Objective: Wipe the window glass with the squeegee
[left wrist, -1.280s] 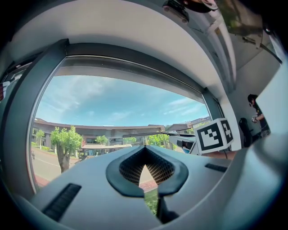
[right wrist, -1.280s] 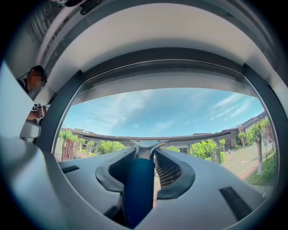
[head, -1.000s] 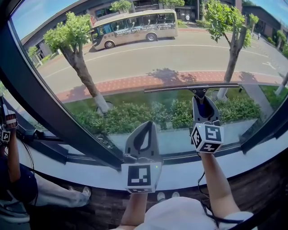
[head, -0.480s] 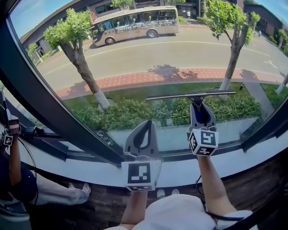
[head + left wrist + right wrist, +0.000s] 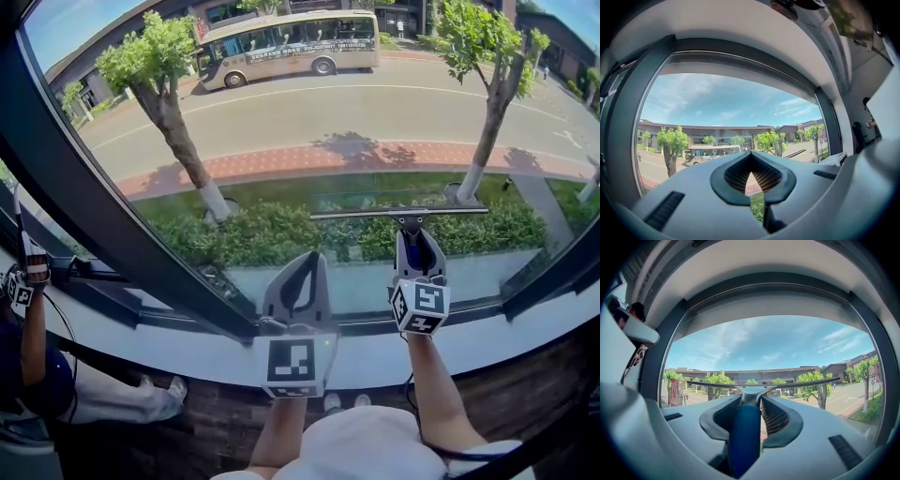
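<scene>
A long beige bus (image 5: 286, 44) is on the grey asphalt road (image 5: 375, 108). A leafy green tree (image 5: 155, 56) rises beside the red-brick pavement (image 5: 281, 161).

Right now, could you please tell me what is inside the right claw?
The right claw is shut on the blue handle of the squeegee. The handle's lower end is covered by the claw's body, so it cannot be seen.
</scene>
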`<state>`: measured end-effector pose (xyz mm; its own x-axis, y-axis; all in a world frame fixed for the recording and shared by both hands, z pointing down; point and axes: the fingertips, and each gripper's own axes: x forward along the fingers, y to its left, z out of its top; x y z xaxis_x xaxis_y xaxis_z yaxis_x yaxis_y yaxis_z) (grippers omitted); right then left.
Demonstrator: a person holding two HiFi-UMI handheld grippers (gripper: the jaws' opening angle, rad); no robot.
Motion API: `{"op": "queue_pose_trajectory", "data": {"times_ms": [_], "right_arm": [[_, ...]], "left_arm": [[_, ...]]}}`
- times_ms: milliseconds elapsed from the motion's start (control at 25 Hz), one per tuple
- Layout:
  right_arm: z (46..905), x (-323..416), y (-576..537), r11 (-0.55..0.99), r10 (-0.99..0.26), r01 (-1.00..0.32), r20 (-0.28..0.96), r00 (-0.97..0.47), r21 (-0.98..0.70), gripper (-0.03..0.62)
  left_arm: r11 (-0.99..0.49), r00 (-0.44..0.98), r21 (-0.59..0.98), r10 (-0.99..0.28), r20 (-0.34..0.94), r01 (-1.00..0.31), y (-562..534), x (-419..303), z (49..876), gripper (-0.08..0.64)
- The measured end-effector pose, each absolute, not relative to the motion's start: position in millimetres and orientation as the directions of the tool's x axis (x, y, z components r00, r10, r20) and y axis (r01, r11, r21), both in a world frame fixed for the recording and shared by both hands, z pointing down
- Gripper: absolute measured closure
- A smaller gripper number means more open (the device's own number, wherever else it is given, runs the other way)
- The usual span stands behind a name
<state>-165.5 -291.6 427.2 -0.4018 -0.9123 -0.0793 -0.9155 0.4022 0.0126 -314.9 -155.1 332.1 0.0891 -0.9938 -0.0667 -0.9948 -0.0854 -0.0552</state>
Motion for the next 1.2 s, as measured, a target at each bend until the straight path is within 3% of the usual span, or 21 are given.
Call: {"op": "queue_pose_trajectory", "data": {"times_ms": [440, 1200], "right_arm": [[481.3, -164.3, -291.0, 0.4, -0.915, -0.916, 0.038, -0.401, -0.034, 0.456], [519.6, -157.2, -290.4, 0.408, -0.906, -0.913, 0.119, -0.407, -0.014, 0.456]], "left_arm": [[-0.071, 0.074, -0.06, -0.996, -0.047, -0.996, -155.4, -322.0, 337.3, 0.558], [-0.068, 0.069, -0.093, -0.998, -0.009, -0.993, -158.8, -316.6, 353.1, 0.558]]}}
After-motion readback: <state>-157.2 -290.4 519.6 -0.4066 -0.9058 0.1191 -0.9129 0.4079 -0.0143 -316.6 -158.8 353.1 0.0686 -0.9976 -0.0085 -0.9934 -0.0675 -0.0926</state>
